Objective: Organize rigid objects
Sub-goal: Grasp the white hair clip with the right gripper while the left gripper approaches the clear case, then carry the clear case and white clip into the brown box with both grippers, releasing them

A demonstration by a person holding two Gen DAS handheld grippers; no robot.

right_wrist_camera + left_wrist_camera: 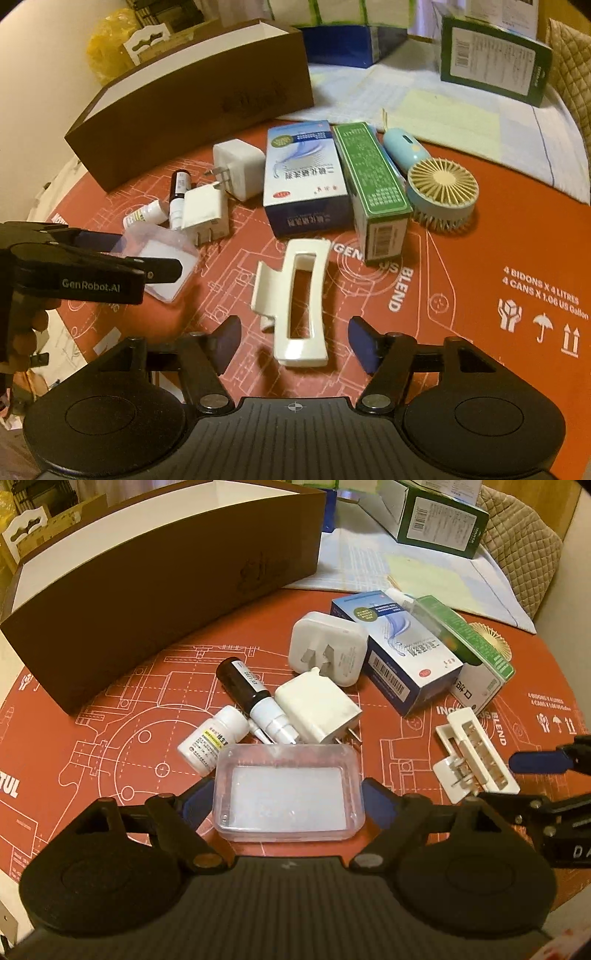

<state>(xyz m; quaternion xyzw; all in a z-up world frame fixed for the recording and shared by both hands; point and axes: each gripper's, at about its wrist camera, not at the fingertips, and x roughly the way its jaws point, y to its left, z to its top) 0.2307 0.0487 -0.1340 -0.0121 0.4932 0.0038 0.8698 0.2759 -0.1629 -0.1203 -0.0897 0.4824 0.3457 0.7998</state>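
Clutter on red mat (110, 716): clear case (288, 794), pill bottle (212, 740), spray bottle (251, 698), two white chargers (317, 709) (327, 648), blue box (399, 646), green box (476, 646), hair clip (299, 299), fan (441, 188). Brown box (155, 590) stands at mat's far left edge.

Left gripper (288, 805): jaws spread around the clear case, pads just beside its short sides; contact cannot be told.

Right gripper (295, 338): jaws spread, the hair clip's near end lying between them, apart from both pads.

Clip sits on mat just in front of the blue box and green box.
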